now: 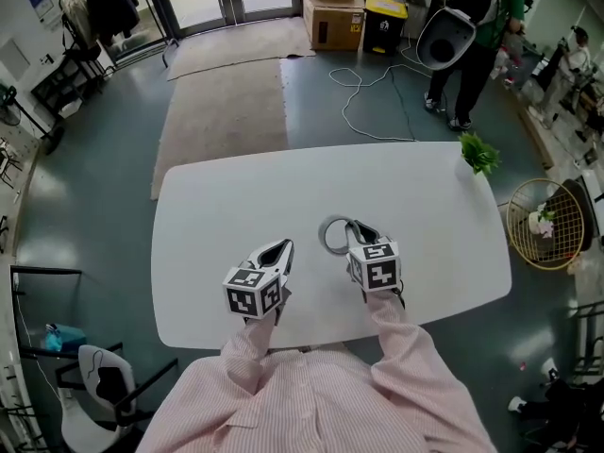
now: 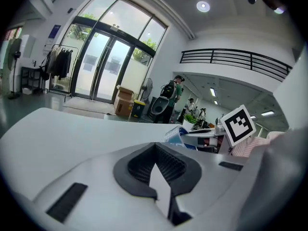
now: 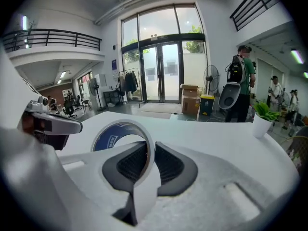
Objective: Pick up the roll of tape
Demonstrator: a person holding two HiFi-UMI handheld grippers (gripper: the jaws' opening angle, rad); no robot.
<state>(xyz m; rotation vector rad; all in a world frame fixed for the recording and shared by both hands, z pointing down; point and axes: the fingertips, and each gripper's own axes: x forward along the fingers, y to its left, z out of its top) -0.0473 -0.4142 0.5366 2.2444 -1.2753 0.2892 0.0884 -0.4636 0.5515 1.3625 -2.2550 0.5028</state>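
Observation:
The roll of tape [image 1: 332, 234] is a thin grey ring with a blue inner core [image 3: 113, 136], lifted above the white table [image 1: 236, 206]. My right gripper [image 1: 357, 236] is shut on it, with the ring's wall pinched between the black pads [image 3: 166, 165] and the ring standing on edge. My left gripper [image 1: 280, 251] hovers to the left of the tape, apart from it, its jaws shut at the tips [image 2: 155, 148] with nothing between them. The left gripper view shows a blue sliver of the tape [image 2: 175, 136] beside the right gripper's marker cube [image 2: 238, 124].
A small potted plant [image 1: 478, 152] stands at the table's far right corner. Beyond it a person with a backpack [image 1: 467, 26] stands near cardboard boxes [image 1: 332, 17]. A wire basket [image 1: 547, 223] sits right of the table, a chair [image 1: 99, 385] at lower left.

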